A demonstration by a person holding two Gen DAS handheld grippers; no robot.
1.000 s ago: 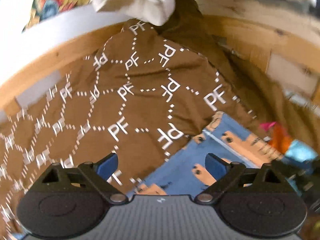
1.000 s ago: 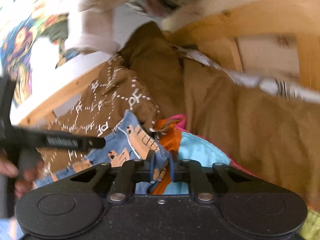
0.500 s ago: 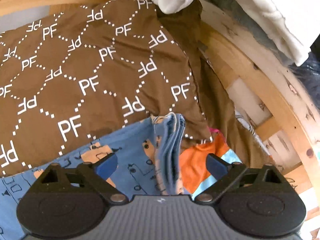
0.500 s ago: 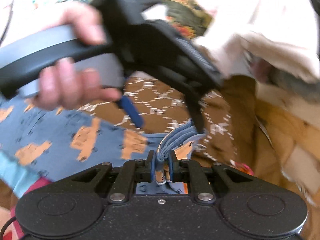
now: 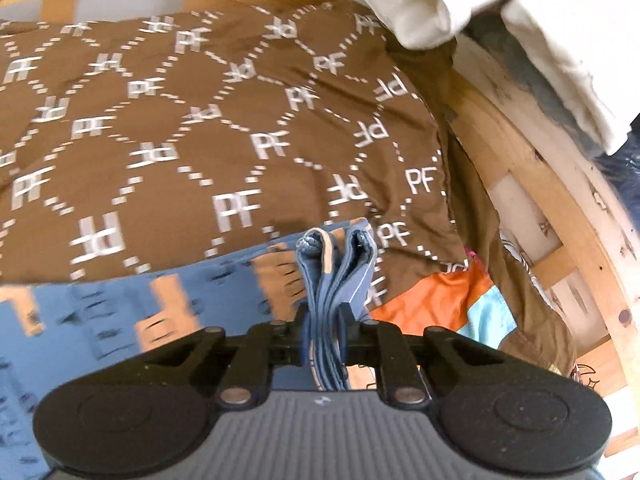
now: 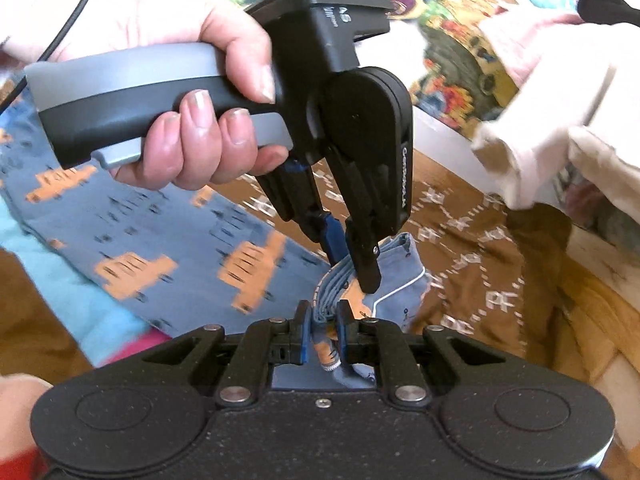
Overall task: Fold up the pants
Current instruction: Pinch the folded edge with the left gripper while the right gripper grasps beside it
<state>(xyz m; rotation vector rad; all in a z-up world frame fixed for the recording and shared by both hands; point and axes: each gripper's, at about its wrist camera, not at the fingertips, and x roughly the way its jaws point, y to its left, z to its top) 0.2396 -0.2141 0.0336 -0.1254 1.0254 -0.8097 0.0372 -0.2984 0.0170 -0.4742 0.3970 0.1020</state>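
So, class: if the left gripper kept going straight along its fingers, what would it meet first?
The left gripper is already shut on the bunched blue pants. Pushed on, it would probably press that bunch into the brown PF-patterned cloth beyond, though depth is unclear.

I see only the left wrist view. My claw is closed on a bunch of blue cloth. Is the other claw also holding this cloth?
Observer: Yes. In the right wrist view the right claw is closed on the same bunched edge of the blue pants, just beside your left claw.
Operator: How much of the pants is free behind them?
Observer: A long stretch with orange prints runs off to the left, under the hand that holds your tool.
Operator: Does it lie on the brown blanket?
Observer: Partly. Its near side lies over a light blue cloth; the brown blanket is on the right.
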